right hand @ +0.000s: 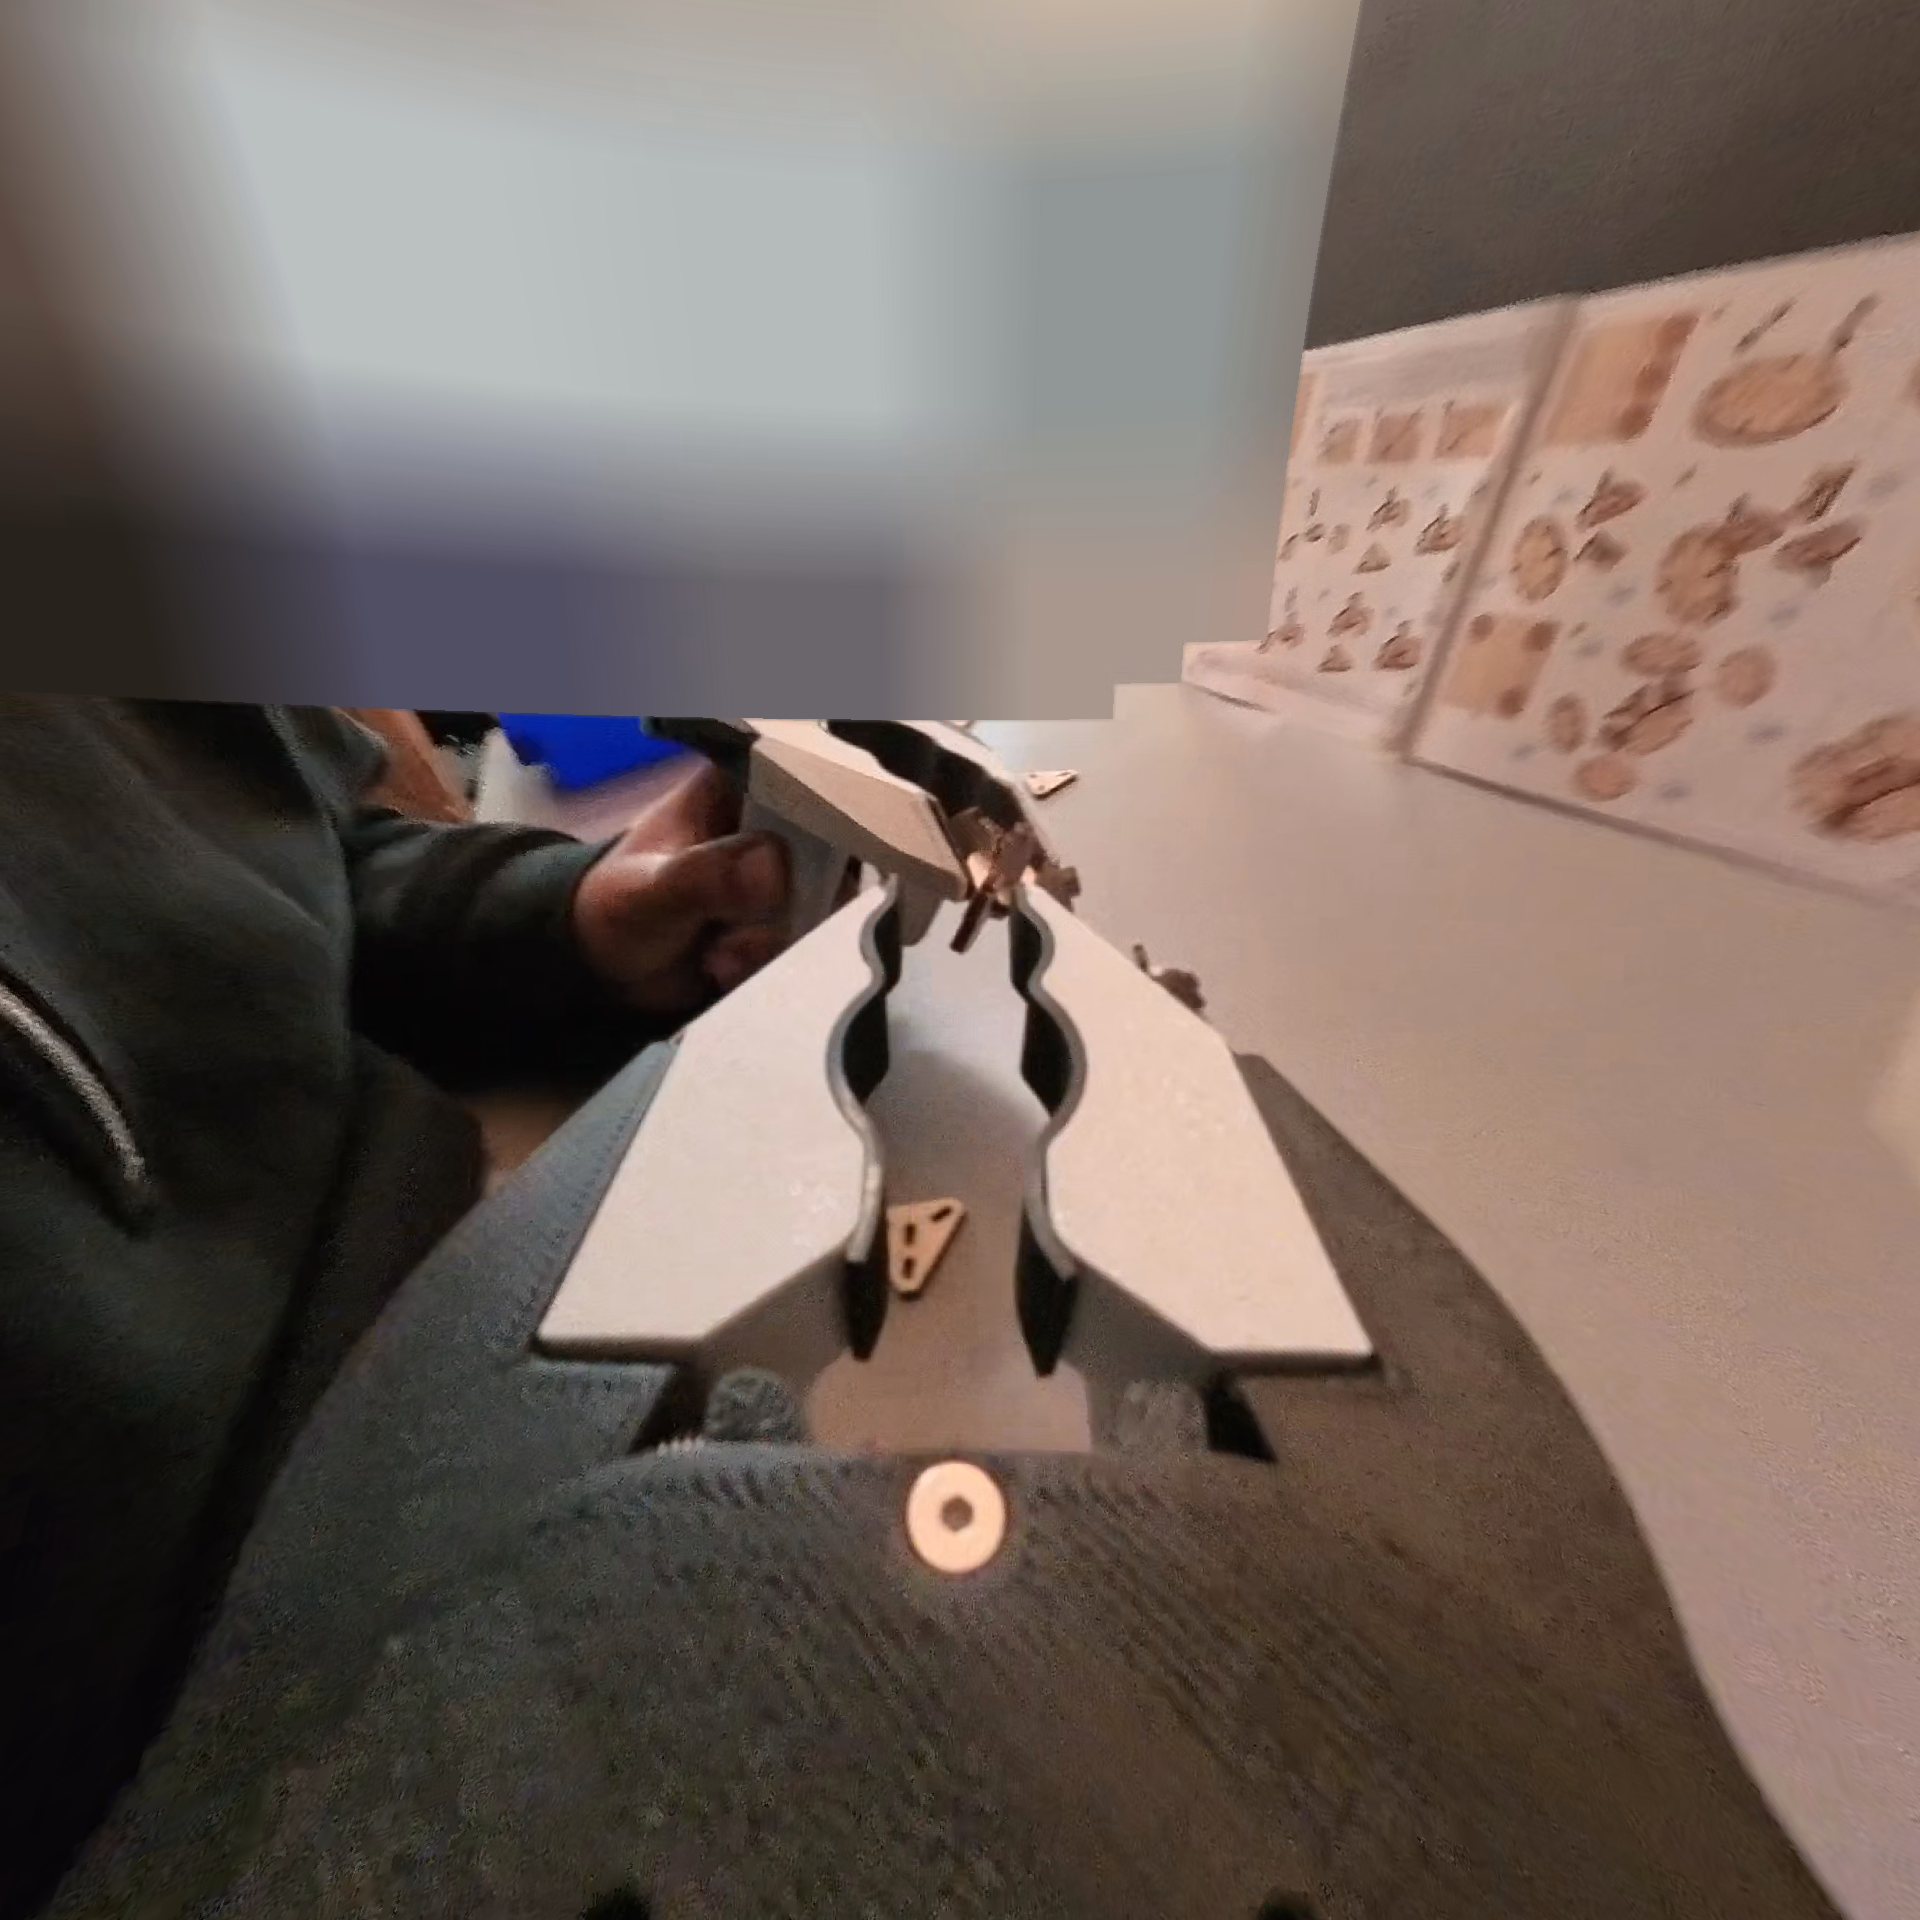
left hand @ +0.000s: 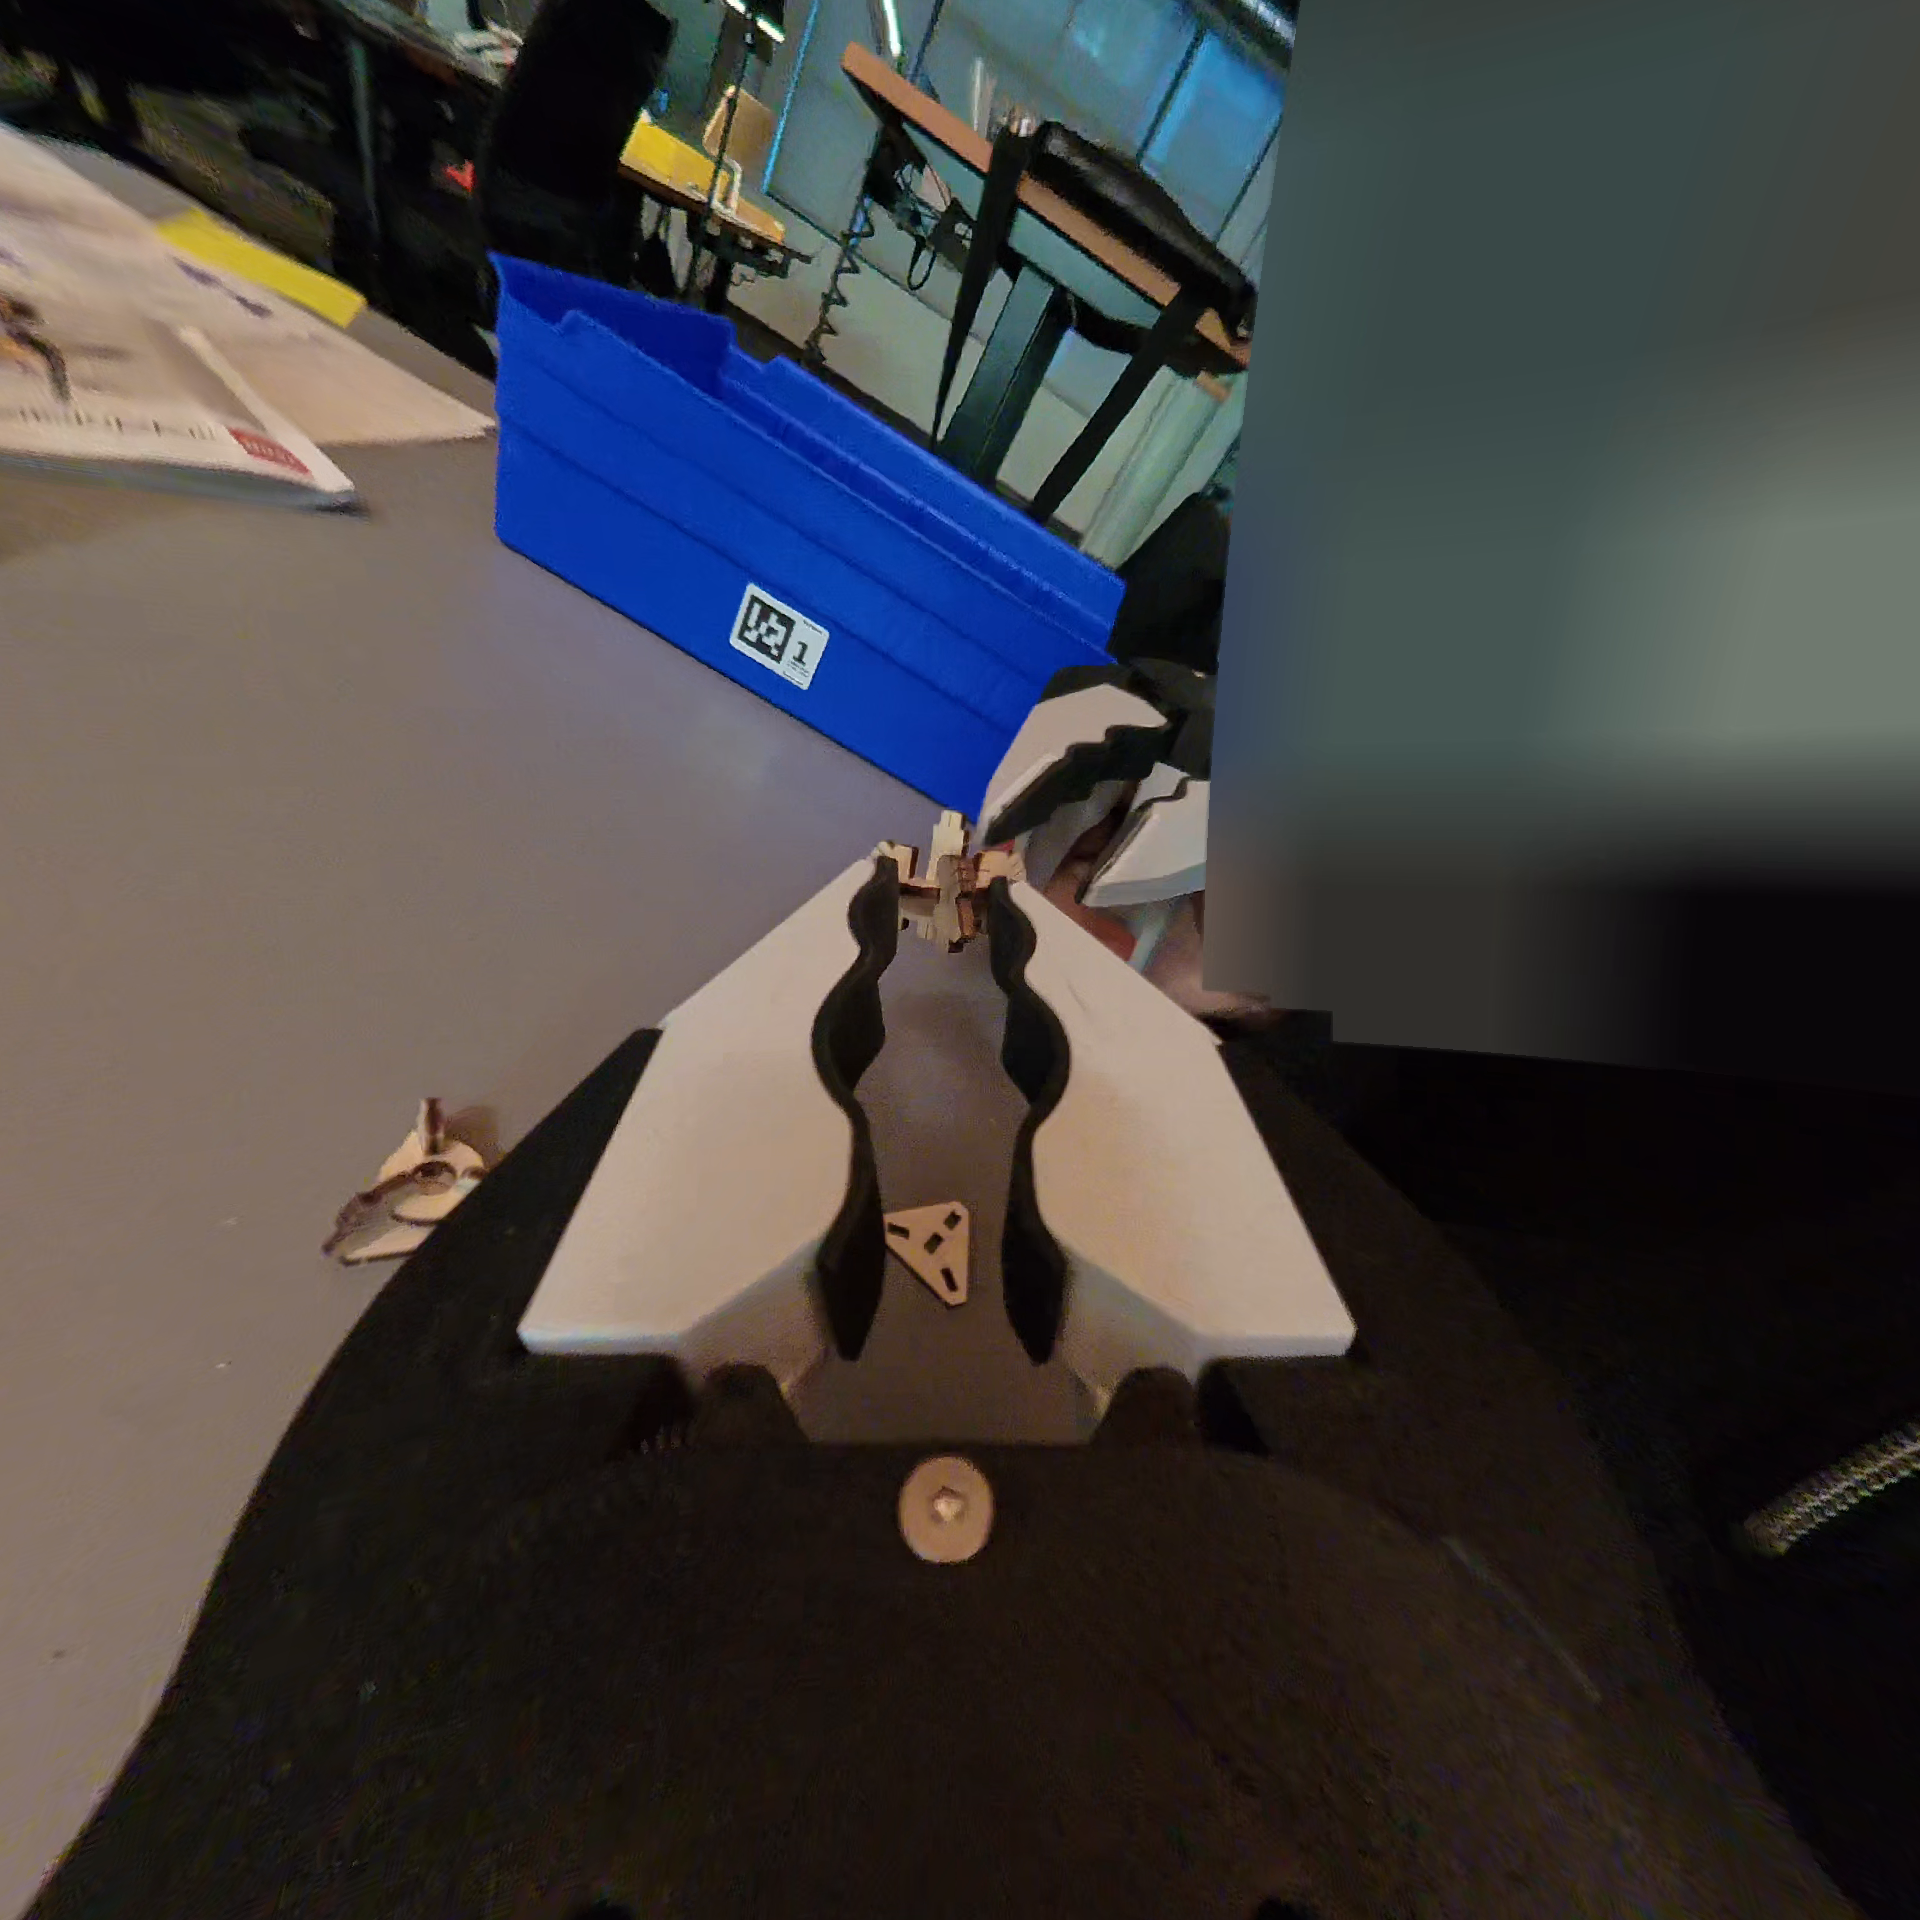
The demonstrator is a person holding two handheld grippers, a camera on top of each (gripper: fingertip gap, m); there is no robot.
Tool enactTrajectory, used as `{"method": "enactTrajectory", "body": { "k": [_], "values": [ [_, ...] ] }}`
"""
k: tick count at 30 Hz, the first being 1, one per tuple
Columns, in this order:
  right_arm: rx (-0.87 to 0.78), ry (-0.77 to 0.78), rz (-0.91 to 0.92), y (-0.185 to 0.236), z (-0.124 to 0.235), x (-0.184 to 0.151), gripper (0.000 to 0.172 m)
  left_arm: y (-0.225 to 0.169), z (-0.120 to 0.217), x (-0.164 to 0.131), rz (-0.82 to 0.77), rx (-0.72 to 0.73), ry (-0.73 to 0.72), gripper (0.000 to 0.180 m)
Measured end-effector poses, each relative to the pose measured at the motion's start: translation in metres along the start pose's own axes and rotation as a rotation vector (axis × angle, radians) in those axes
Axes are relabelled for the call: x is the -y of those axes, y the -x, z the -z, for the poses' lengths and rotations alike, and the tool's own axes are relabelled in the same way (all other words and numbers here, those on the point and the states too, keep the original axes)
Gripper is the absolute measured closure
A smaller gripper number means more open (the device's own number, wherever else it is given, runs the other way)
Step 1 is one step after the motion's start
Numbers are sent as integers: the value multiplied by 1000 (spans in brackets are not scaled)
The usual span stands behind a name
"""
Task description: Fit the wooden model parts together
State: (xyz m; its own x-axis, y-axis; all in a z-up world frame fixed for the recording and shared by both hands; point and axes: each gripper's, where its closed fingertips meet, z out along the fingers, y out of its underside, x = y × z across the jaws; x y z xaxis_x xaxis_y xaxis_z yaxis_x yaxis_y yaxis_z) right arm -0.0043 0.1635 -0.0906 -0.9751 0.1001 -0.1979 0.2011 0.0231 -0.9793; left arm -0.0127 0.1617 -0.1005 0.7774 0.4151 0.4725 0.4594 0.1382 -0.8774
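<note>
The left gripper has its jaws clamped on a small wooden puzzle assembly, seemingly light, stiff and brittle, best pinched across its core, while the right gripper stands with jaws parted beside it.

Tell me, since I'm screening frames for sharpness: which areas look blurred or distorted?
Left wrist view: magazines at the left edge are smeared, and the blue bin bows with wide-angle distortion. Right wrist view: the printed sheets are motion-blurred.
</note>
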Motion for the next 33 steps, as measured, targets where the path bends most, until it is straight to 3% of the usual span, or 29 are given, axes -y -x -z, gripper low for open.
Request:
{"method": "enactTrajectory", "body": {
  "k": [2, 6, 22, 33],
  "values": [
    [23, 11, -51, 2, -3, -4, 155, -4, 0, 2, -61, 19, -9, 165],
    [-14, 24, 14, 1, -3, -4, 169, -4, 2, 6, -75, 27, -29, 165],
    [0, 5, -40, -2, 0, -2, 171, -5, 1, 7, -183, 84, -28, 165],
    [-11, -4, -46, -6, 2, -1, 171, -4, 0, 2, -74, 16, -14, 165]
  ]
}}
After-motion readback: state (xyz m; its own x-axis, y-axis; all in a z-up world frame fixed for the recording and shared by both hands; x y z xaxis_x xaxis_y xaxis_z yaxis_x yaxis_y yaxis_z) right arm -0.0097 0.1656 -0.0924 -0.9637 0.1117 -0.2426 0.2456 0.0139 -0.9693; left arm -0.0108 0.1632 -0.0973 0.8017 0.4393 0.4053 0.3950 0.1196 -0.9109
